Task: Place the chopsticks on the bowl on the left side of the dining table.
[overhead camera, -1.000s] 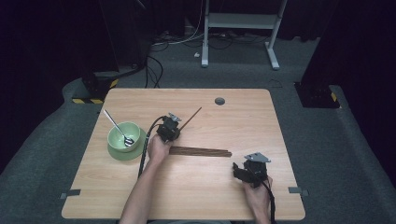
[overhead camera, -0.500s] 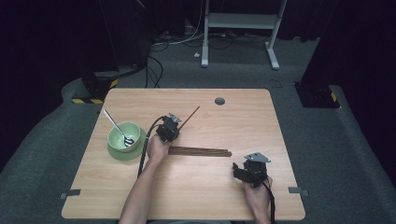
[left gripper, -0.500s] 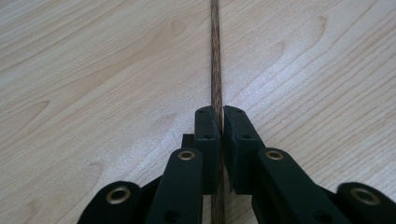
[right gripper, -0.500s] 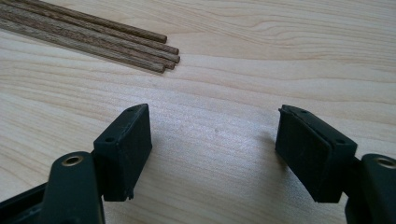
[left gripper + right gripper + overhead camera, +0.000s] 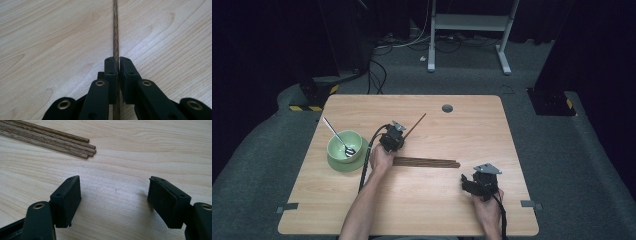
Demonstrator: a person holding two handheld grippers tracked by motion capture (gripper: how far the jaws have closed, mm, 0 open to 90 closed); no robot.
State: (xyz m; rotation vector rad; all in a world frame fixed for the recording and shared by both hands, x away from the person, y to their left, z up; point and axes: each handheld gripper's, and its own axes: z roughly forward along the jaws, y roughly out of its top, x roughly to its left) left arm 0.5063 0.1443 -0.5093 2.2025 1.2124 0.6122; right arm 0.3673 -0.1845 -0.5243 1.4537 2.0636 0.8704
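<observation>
A dark wooden chopstick (image 5: 115, 27) runs straight out from between my left gripper's pads (image 5: 117, 66), which are shut on it just above the tabletop. In the high view that chopstick (image 5: 416, 125) sticks out diagonally up and right from my left gripper (image 5: 398, 135) near the table's middle. A bundle of several more chopsticks (image 5: 427, 162) lies flat just below it. My right gripper (image 5: 115, 200) stands open low over bare wood, with the ends of the bundle (image 5: 82, 147) ahead at upper left. In the high view my right gripper (image 5: 469, 185) rests at the front right.
A green bowl (image 5: 337, 144) on a green saucer, with a metal spoon (image 5: 337, 135) in it, sits left of my left gripper. A round grommet (image 5: 447, 108) is set in the wooden table (image 5: 472, 130) near its far edge. Cables trail from both grippers toward the person.
</observation>
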